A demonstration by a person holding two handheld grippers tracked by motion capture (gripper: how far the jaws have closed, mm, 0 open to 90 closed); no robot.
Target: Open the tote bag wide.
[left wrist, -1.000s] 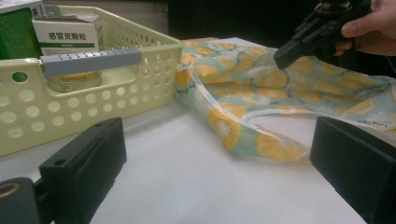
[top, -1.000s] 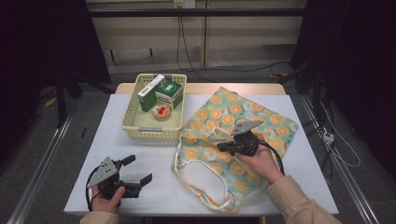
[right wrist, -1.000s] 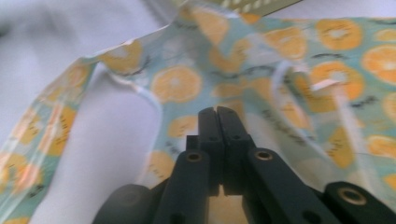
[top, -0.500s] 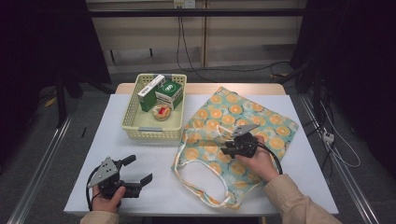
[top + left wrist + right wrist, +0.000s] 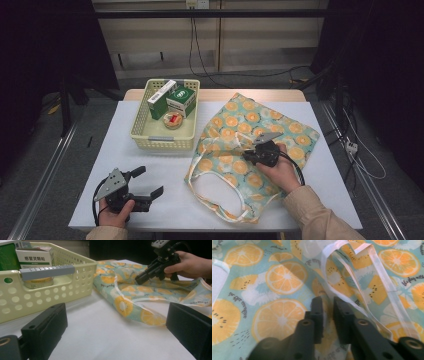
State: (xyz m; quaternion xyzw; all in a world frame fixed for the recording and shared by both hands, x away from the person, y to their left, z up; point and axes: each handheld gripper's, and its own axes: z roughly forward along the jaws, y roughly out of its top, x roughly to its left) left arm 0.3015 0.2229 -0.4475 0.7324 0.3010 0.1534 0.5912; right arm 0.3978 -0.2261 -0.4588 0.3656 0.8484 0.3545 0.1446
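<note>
A white-topped rectangular table (image 5: 175,165) carries two containers: a pale yellow perforated plastic basket (image 5: 162,136) at the far left and a flat fabric tote bag printed with orange slices on a light teal ground (image 5: 235,130) to its right, just beside the basket.

Basket contents, high view: a long green-and-white carton (image 5: 161,98) leaning along the far left, a squarer green box with a white top (image 5: 181,101) beside it, and a small round tin with a red-and-white lid (image 5: 173,120) in front of the boxes. The near half of the basket floor is bare. In the left gripper view the white-topped box (image 5: 33,258) bears printed characters, the tin (image 5: 37,282) shows through the basket wall (image 5: 50,293), and a grey bar-shaped handle (image 5: 47,271) sits on the basket's near rim.

Bag: it lies flat on the table, its white strap handles (image 5: 220,197) looping toward the near edge. Whether anything is inside cannot be told.

Left gripper (image 5: 147,182): held in the person's left hand (image 5: 112,215) at the near left of the table, well apart from the basket and the bag; its jaws are spread wide with nothing between them, as the left gripper view (image 5: 115,327) confirms.

Right gripper (image 5: 248,156): held in the person's right hand (image 5: 280,172) over the middle of the bag, tips pointing toward the basket and down at the fabric. In the right gripper view (image 5: 328,315) the jaws are drawn nearly together with a narrow gap, and a fold of the bag's cloth (image 5: 282,277) next to a white strap (image 5: 352,290) appears pinched between them.
</note>
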